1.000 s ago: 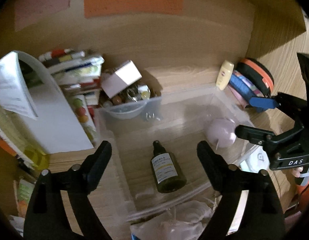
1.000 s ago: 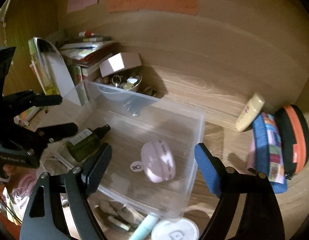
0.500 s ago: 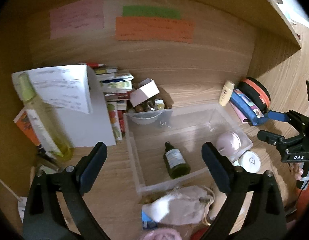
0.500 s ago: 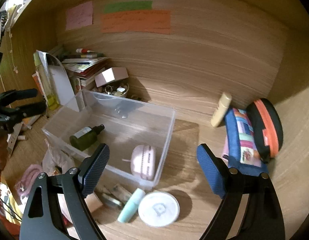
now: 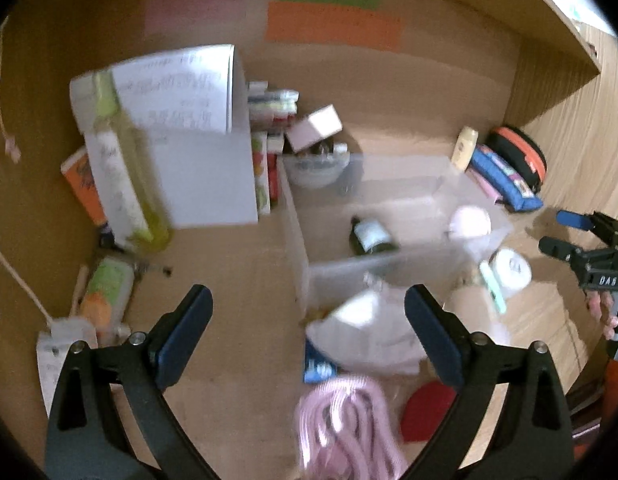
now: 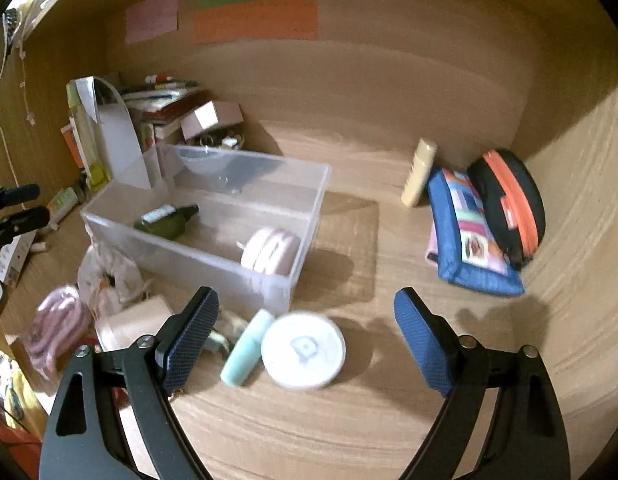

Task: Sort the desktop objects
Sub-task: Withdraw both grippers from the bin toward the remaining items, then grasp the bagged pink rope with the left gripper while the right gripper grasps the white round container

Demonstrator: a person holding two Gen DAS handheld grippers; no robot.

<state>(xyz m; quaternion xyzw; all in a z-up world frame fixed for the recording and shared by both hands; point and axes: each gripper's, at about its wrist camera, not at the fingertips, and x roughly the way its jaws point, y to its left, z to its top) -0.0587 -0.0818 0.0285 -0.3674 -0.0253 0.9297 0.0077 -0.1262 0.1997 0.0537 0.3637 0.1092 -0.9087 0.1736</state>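
Clear plastic bin (image 6: 245,216) sits mid-frame in the right wrist view, open side up so sorted things drop straight in; a dark green bottle (image 6: 165,220) and a pink round case (image 6: 271,250) lie inside. Just below it on the table (image 6: 349,420) wait a white round tin (image 6: 303,350) and a mint tube (image 6: 247,346), touching each other. Right gripper (image 6: 305,344) is spread wide and empty above them, likely the next pick. Left gripper (image 5: 307,330) is likewise spread, empty, over a white pouch (image 5: 365,332).

Green bottle (image 6: 165,220), pink case (image 6: 271,251) inside bin (image 6: 245,276).
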